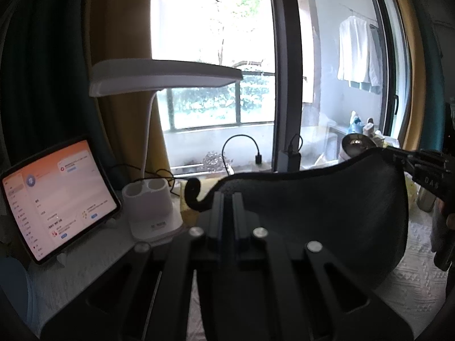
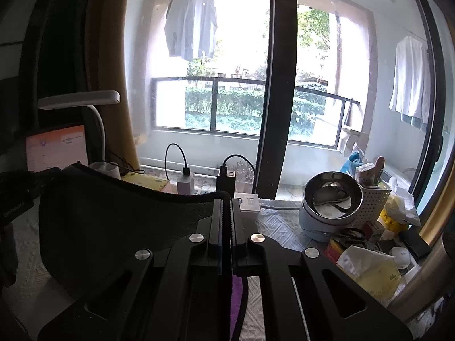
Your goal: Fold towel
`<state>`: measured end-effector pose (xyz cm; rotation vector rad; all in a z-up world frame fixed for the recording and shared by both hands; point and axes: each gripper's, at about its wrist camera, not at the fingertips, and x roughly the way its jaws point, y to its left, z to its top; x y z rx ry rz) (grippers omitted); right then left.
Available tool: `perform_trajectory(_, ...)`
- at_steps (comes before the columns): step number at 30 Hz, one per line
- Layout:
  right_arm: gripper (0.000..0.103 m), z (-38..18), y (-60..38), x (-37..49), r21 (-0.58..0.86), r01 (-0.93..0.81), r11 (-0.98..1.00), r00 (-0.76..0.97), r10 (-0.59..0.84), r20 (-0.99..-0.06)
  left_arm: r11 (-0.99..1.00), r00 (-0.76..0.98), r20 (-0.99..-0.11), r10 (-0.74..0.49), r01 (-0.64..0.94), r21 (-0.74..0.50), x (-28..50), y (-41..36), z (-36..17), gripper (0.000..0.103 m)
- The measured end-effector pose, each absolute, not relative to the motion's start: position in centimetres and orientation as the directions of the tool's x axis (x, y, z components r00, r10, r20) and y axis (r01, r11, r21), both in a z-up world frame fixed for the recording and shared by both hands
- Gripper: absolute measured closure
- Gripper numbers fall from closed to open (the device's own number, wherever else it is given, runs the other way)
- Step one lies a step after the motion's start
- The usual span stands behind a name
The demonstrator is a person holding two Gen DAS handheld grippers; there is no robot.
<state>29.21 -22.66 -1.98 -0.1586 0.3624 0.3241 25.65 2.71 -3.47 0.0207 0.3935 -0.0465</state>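
Left wrist view: the left gripper (image 1: 227,199), jaws closed, pinches one top corner of a dark, soft fabric towel (image 1: 327,207), which hangs across the centre and right of the frame. At the right edge the right gripper (image 1: 409,164) clamps the opposite corner. A lit tablet (image 1: 57,196) stands lower left beside a white desk lamp (image 1: 162,76). Right wrist view: the right gripper (image 2: 227,201) is closed on the towel (image 2: 119,216), which spreads lower left; a steel bowl (image 2: 332,196) sits centre right.
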Motion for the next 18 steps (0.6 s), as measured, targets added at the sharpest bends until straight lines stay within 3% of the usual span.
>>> perform_trajectory(18,0.098,-5.5,-22.2,34.1,-0.083,-0.310,0.947,0.854,0.239,-0.462,0.997,0.885,-0.466,-0.003,0.037,0.064,30.7,2.2,-6.8,0.097)
